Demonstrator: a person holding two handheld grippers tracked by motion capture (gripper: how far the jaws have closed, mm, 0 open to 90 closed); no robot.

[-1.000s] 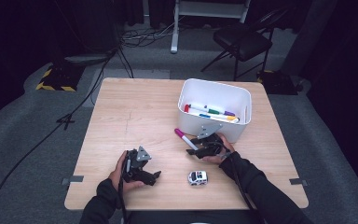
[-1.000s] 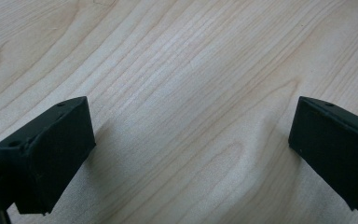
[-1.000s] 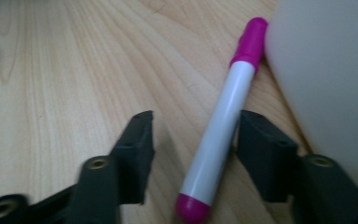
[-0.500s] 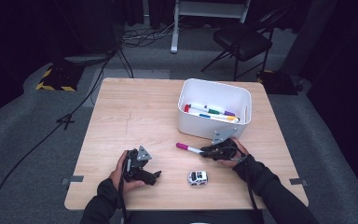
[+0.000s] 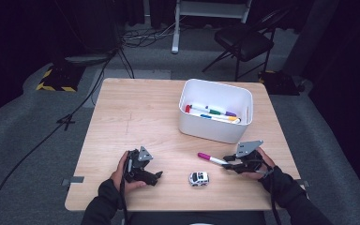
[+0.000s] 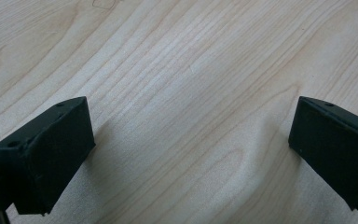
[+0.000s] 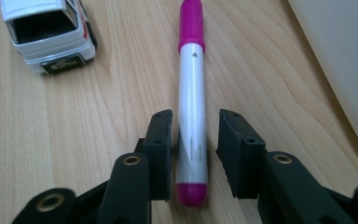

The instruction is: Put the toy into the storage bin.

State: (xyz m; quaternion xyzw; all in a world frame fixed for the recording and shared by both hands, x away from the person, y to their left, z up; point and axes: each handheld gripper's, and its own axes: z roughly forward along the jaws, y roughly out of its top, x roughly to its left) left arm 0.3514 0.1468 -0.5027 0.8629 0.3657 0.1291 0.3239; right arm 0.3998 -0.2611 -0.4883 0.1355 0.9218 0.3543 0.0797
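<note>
on the wooden counter point(image 5: 136, 117), seen from the high view, a white bin point(image 5: 215, 115) stands toward the far right and holds several markers point(image 5: 212, 113) lying across its bottom. nearer the person, a marker with a magenta cap point(image 5: 210, 159) lies flat on the wood, just in front of the bin. the right claw point(image 5: 228, 162) sits at the marker's white end, held low by the right hand point(image 5: 258, 165), with its grey three-cornered plate on top. a small white toy car point(image 5: 198, 178) rests near the front edge, a little to the left of that claw and apart from the marker. the left claw point(image 5: 157, 176) rests on the counter at the front left, in the left hand point(image 5: 122, 171), pointing right toward the car but well short of it.

from the left gripper view, the left claw point(image 6: 191, 140) stands wide open, its two black jaws far apart over bare wood grain with nothing between them.

from the right gripper view, the right claw point(image 7: 195, 144) is parted around the magenta marker point(image 7: 191, 107); the left jaw lies close against the barrel, while a gap shows at the right jaw, so it is not clamped. the marker lies flat on the counter, cap pointing away. the toy car point(image 7: 49, 32) sits at upper left, and the bin's white wall point(image 7: 340, 56) rises at the right.
</note>
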